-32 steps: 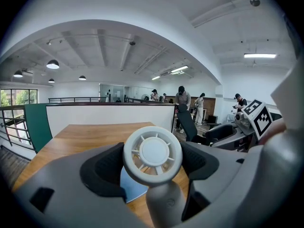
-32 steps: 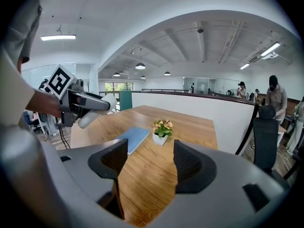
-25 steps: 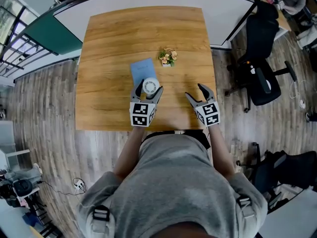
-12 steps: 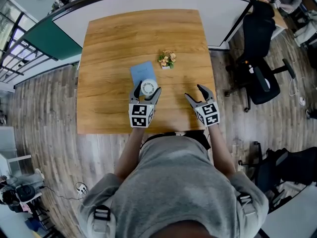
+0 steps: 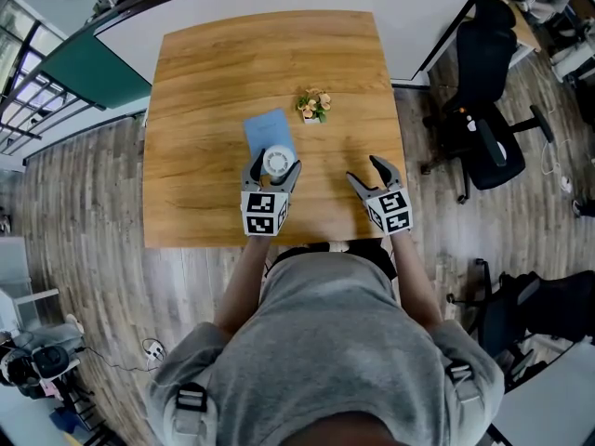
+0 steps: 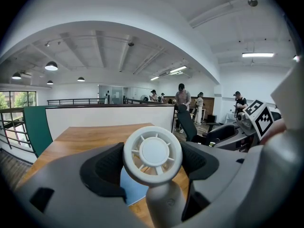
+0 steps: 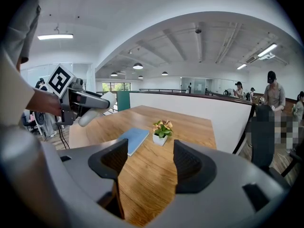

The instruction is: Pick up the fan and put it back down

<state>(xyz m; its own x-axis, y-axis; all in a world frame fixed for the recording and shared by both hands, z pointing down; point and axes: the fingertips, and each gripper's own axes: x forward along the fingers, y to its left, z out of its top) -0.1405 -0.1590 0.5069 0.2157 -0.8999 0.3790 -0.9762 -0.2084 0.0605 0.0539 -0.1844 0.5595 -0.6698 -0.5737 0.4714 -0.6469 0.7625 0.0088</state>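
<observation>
Item 1, left gripper (image 5: 277, 163): jaws closed onto the round head of the white fan (image 6: 153, 152), pads touching it on both sides; the fan is held off the wooden table (image 5: 279, 63), over the near end of the blue booklet (image 5: 268, 130)

Item 2, right gripper (image 7: 149, 163): jaws wide apart, nothing between them, above the table's near edge, well apart from the fan

Item 3, small potted plant (image 5: 314, 107): upright, just beyond the booklet's right corner

Item 4, black office chair (image 5: 483, 110): on the floor to the table's right
</observation>
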